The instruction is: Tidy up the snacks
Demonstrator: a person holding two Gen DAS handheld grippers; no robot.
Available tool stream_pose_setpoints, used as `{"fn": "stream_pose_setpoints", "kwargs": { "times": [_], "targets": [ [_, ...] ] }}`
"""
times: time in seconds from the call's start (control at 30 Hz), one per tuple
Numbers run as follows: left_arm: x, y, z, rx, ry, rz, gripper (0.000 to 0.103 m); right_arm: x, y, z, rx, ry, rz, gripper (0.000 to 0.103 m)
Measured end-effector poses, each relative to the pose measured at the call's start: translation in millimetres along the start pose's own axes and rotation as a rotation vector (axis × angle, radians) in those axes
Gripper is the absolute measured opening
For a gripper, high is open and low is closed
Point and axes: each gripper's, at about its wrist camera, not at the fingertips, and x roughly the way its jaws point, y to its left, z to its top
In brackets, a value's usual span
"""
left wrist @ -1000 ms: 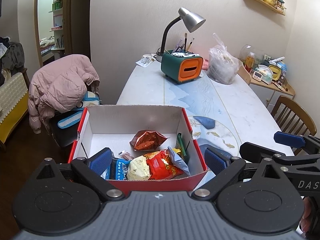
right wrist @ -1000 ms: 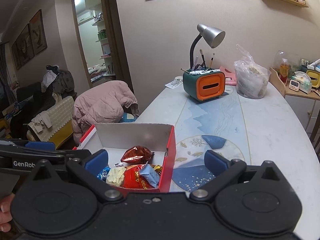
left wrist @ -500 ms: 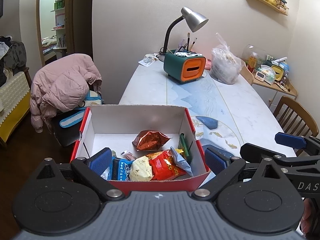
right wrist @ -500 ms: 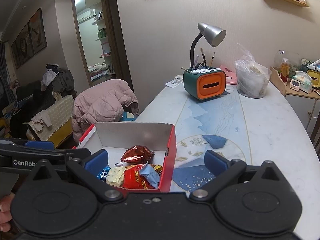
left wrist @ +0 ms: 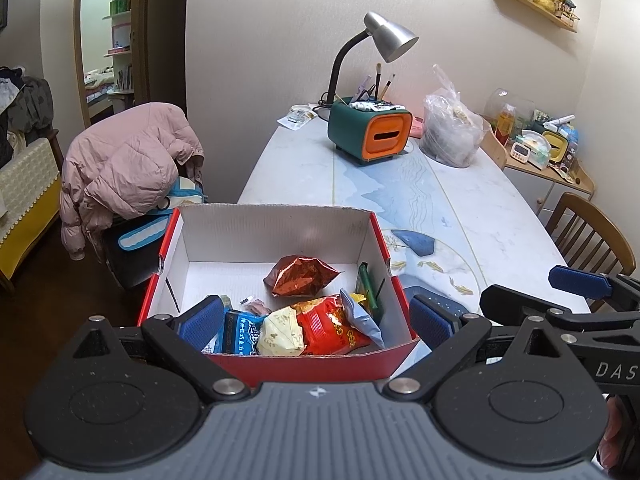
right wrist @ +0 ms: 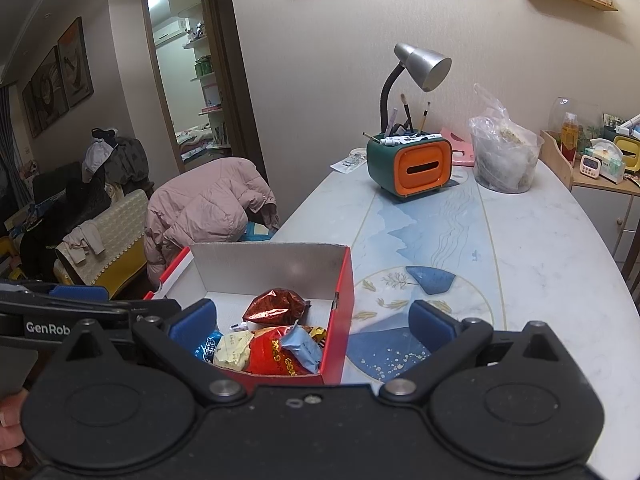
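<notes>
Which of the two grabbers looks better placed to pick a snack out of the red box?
Probably the left gripper: its open fingers frame the snack packets piled at the near end of the red box. The right gripper, also open, sits further right, straddling the box's right wall, half over the table.

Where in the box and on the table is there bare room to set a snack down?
Inside the red box, the floor behind the foil bag, toward the far wall, is bare; the near end is packed with packets. On the table, the stretch between box and orange tissue holder is free. The far end is cluttered.
</notes>
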Motion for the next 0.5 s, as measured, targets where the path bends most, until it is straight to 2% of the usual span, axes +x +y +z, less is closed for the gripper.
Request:
{"fn": "stream_pose_setpoints", "kwargs": {
  "times": [0.5],
  "targets": [
    [1.0, -7.4, -7.2, -0.014, 0.02, -0.016, 0.1, 0.6, 2.2, -4.2, 0.004, -0.001, -0.002, 0.103]
  ]
}}
